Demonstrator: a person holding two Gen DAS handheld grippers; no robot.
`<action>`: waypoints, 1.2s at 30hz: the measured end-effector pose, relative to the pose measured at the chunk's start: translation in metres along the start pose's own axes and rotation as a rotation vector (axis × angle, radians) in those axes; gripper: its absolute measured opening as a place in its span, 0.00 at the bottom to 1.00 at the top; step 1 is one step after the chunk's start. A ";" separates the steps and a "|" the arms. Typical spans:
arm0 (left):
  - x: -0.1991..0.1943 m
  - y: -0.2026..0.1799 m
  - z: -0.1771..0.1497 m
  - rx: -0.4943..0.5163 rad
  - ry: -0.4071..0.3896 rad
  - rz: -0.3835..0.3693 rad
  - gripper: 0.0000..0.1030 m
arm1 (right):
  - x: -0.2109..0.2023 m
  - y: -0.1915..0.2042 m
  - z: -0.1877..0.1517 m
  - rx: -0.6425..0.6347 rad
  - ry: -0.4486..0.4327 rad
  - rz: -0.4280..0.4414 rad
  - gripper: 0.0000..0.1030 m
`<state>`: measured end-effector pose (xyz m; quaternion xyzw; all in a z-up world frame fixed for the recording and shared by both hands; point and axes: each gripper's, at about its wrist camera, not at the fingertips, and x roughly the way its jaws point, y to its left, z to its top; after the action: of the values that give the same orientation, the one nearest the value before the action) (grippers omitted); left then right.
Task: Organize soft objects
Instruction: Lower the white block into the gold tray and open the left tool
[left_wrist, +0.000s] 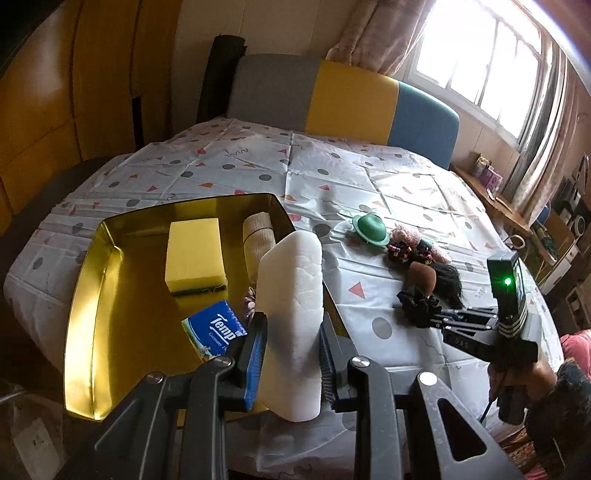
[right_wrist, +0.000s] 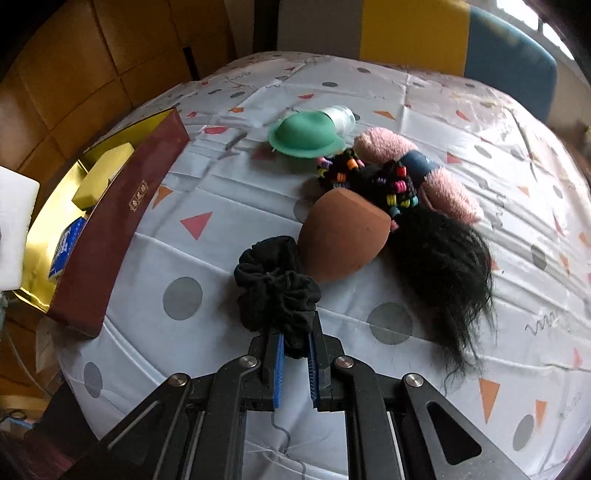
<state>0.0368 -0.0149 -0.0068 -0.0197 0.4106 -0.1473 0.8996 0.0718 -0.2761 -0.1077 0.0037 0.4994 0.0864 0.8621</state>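
**A:** What have I got in each claw?

**B:** My left gripper (left_wrist: 290, 354) is pinching a white foam block (left_wrist: 291, 325), which stands upright between the pads over the near right corner of the gold-lined tin tray (left_wrist: 88, 295). My right gripper (right_wrist: 295, 354) is pressed together on a black scrunchie (right_wrist: 277, 288); its bulk sits just beyond the fingertips, above the patterned tablecloth (right_wrist: 443, 103).

**A:** What's close to the scrunchie?

**B:** Just to the far right of it lies a brown makeup sponge (right_wrist: 340, 236), and right of that a tuft of black hair (right_wrist: 443, 273). Beyond them are black hair ties with coloured beads (right_wrist: 369, 181), a pink fuzzy piece (right_wrist: 384, 142) and a green hat-shaped item (right_wrist: 304, 134) with a roll of clear tape (right_wrist: 340, 114) behind it. To the left, the tray's maroon side wall (right_wrist: 125, 229) stands between the scrunchie and the inside of the tray.

**A:** And the tray's contents?

**B:** A yellow sponge with a green scouring layer (left_wrist: 194, 254), a beige ribbed roll (left_wrist: 256, 240) to its right, a blue Tempo tissue pack (left_wrist: 218, 328) nearer, and a pinkish scrunchie (left_wrist: 249, 306) half hidden behind the foam block.
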 end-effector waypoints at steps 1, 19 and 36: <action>-0.001 -0.002 -0.002 0.004 0.002 0.000 0.26 | -0.001 0.000 0.000 -0.005 -0.002 0.005 0.11; -0.004 -0.004 -0.007 0.003 0.012 -0.023 0.26 | -0.004 -0.028 0.014 0.237 -0.056 0.144 0.68; 0.000 0.040 -0.004 -0.109 0.017 0.056 0.26 | 0.014 -0.004 0.015 0.126 -0.036 0.110 0.12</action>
<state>0.0440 0.0242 -0.0156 -0.0558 0.4262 -0.0999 0.8974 0.0919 -0.2764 -0.1126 0.0869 0.4872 0.1019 0.8630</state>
